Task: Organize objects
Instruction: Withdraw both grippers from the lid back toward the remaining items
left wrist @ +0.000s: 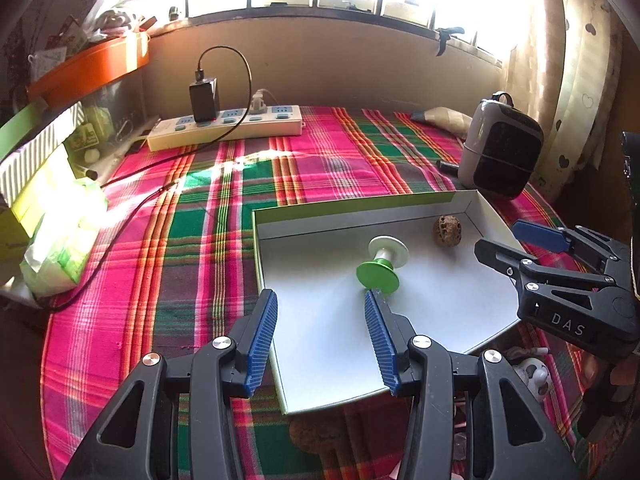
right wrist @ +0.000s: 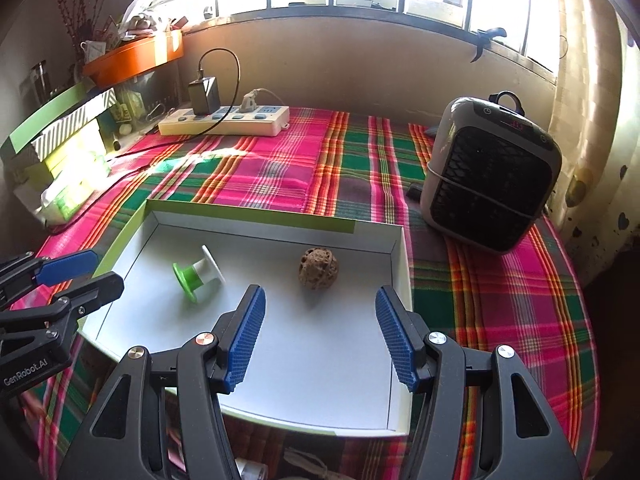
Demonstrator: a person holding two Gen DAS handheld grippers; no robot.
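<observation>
A shallow white box (left wrist: pixel 400 206) (right wrist: pixel 256 218) with a green rim lies on the plaid tablecloth. Inside it are a green and white spool (left wrist: pixel 382 262) (right wrist: pixel 198 274) on its side and a brown pitted ball (left wrist: pixel 448 230) (right wrist: pixel 318 268). My left gripper (left wrist: pixel 320 300) (right wrist: pixel 106 270) hovers open over the box's near left part, just short of the spool, with nothing between its fingers. Over the box's near edge my right gripper (right wrist: pixel 320 294) (left wrist: pixel 500 240) is open too, a little short of the ball, and holds nothing.
A grey heater (right wrist: pixel 492 176) (left wrist: pixel 500 148) stands right of the box. A power strip (left wrist: pixel 224 128) (right wrist: pixel 224 118) with a black charger and cable lies at the back. Stacked boxes and a green pack (left wrist: pixel 64 240) crowd the left edge. Small items (left wrist: pixel 532 372) lie by the box's near side.
</observation>
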